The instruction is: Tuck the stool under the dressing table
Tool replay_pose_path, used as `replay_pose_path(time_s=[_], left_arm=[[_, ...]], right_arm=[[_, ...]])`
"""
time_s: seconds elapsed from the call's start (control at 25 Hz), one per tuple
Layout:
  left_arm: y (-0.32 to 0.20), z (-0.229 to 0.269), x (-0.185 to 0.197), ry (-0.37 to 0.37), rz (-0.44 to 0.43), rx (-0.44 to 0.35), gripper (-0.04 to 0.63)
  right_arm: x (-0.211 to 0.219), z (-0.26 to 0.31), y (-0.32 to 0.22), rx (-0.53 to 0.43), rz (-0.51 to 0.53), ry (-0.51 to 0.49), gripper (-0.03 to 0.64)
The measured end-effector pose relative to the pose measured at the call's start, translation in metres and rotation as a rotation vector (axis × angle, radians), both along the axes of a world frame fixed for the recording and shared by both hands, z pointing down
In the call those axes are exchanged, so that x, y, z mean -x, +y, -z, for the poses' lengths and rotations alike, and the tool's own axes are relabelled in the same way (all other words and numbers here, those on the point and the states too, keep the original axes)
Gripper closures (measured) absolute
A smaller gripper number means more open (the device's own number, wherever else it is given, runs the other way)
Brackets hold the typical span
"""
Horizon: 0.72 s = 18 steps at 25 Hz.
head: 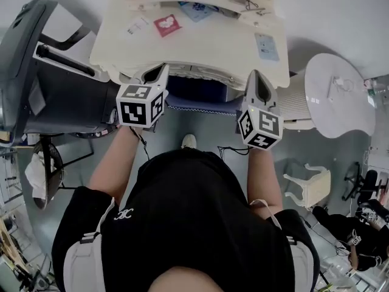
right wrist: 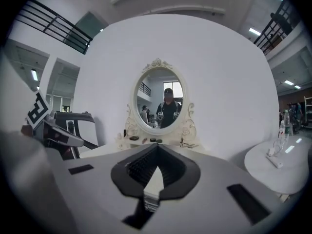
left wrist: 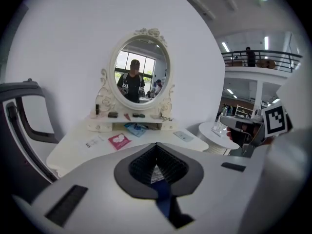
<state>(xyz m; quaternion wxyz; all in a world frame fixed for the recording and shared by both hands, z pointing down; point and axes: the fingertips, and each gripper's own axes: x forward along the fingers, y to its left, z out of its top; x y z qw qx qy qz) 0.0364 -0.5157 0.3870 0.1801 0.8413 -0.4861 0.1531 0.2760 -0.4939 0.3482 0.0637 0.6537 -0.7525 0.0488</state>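
Jaws clenched together, empty, on both left gripper (head: 159, 72) and right gripper (head: 258, 78), hovering at front edge of cream curved-front dressing table (head: 213, 47). Dark-blue cushioned stool (head: 200, 96) tucked beneath table, between grippers.

Before me at 12 o'clock stands the bench (head: 200, 47), the stool (head: 200, 96) partly beneath its front edge, between my left gripper (head: 161, 72) at 11 and my right gripper (head: 256, 76) at 1. The mirror (left wrist: 141, 74) rises at the bench's back, a card (head: 167, 24) lying before it. A round table (head: 340, 96) sits at 2 o'clock, a chair (head: 30, 72) at 10.
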Motion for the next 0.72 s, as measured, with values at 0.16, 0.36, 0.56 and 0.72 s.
replay_pose_path(time_s=[0.16, 0.36, 0.56, 0.72], left_arm=[[0.015, 0.039, -0.009, -0.005, -0.014, -0.082, 0.589], [0.012, 0.061, -0.014, -0.064, 0.026, -0.179, 0.589], [0.017, 0.068, -0.027, -0.001, 0.015, -0.158, 0.589], [0.018, 0.07, -0.025, 0.001, 0.005, -0.145, 0.589]], right_arm=[[0.019, 0.021, 0.019, -0.034, 0.011, -0.009, 0.609], [0.034, 0.038, 0.024, -0.074, 0.002, 0.024, 0.609], [0.039, 0.046, 0.027, -0.093, 0.001, -0.012, 0.609], [0.042, 0.048, 0.027, -0.093, 0.003, -0.029, 0.609]])
